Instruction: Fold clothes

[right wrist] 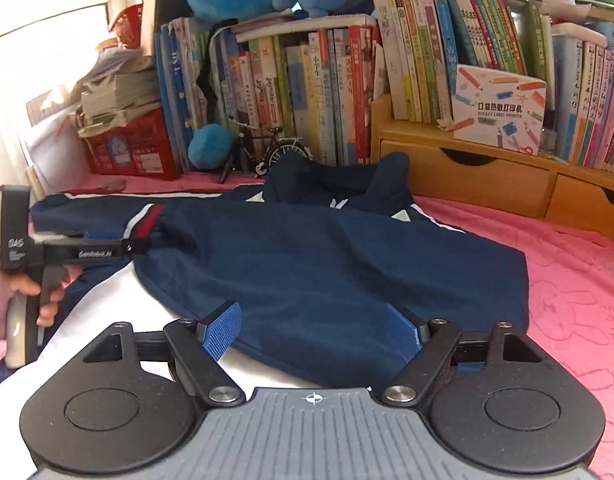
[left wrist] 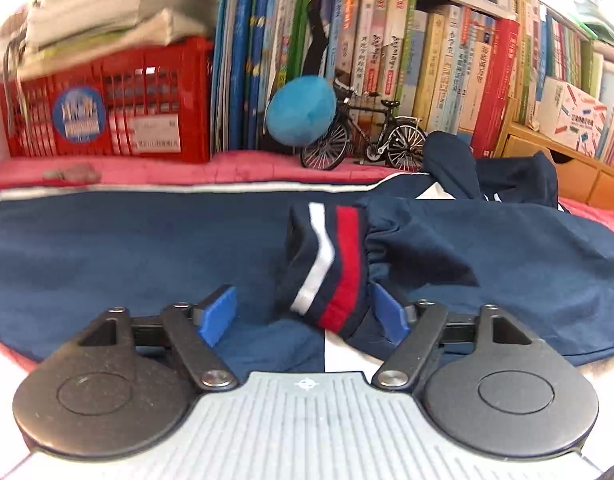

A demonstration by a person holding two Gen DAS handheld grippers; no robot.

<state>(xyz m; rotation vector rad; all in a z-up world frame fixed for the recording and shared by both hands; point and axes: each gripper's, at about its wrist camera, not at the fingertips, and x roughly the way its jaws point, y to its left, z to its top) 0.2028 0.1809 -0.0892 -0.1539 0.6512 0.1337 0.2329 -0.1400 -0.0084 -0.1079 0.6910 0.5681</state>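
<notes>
Blue-padded fingers (left wrist: 221, 314) of the left gripper (left wrist: 307, 312) stand apart at the bottom of the left wrist view; a sleeve cuff (left wrist: 327, 264) striped white and red lies between them, against the right pad but not pinched. In the right wrist view the right gripper (right wrist: 313, 328) is likewise spread wide, its pads over the hem of the navy jacket (right wrist: 327, 264), gripping nothing. At the left edge of that frame a hand (right wrist: 47, 296) holds the other gripper, whose arm bears small white lettering too blurred to read. The jacket lies spread across the pink bed cover (right wrist: 567, 280), one sleeve folded over its middle. Beyond, at upper right, a white box (right wrist: 499, 114) reads "POCKET LABEL PRINTER". A model bicycle (left wrist: 363, 136) and a red crate (left wrist: 107, 108) stand before rows of books (right wrist: 307, 100).
</notes>
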